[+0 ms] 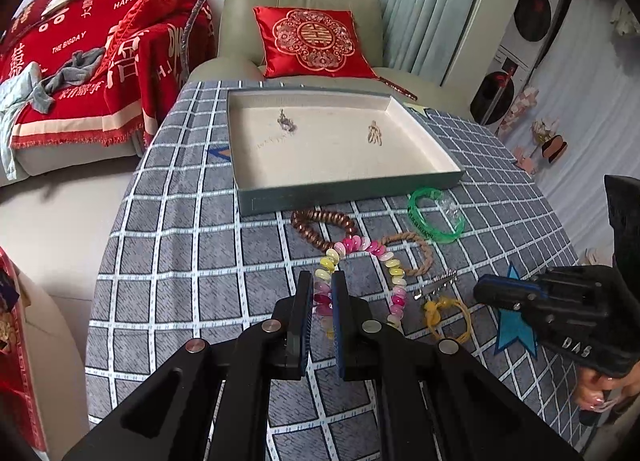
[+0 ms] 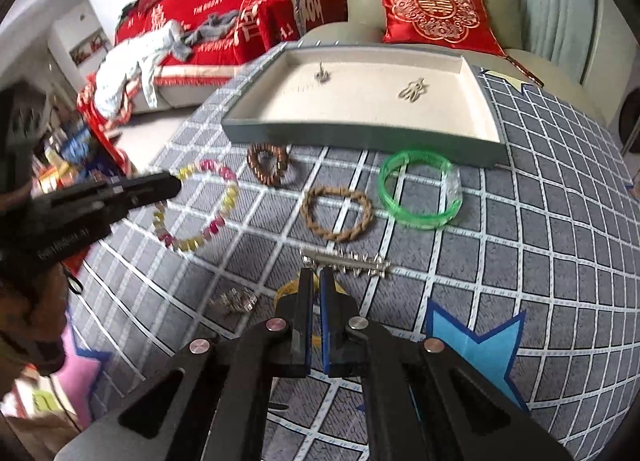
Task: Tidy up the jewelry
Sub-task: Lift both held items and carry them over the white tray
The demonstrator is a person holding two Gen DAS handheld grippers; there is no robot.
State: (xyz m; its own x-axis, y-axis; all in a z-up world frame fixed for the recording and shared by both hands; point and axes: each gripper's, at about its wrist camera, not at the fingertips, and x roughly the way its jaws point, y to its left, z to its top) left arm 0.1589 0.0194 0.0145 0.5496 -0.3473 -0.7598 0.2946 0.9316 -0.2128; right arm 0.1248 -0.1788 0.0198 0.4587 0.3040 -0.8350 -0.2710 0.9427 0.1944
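A shallow tray [image 1: 344, 193] with a cream lining holds two small metal pieces [image 1: 286, 121] [image 1: 375, 133]. In front of it lie a brown bead bracelet [image 1: 320, 227], a pink and yellow bead bracelet [image 1: 384, 257], a braided rope ring [image 1: 420, 253], a green bangle [image 1: 434, 217], a silver hair clip [image 1: 436, 285] and a yellow band [image 1: 448, 317]. My left gripper [image 1: 322, 281] has its jaws narrowly apart around the pink and yellow bracelet's left side. My right gripper [image 2: 316, 275] is nearly shut just before the silver clip [image 2: 348, 261], above the yellow band [image 2: 286, 289].
The table carries a grey checked cloth [image 1: 180, 261] with blue star stickers [image 1: 516, 325]. A small silver ring piece [image 2: 236, 299] lies left of my right gripper. A beige armchair with a red cushion [image 1: 312, 43] and a sofa with a red blanket [image 1: 100, 61] stand behind the table.
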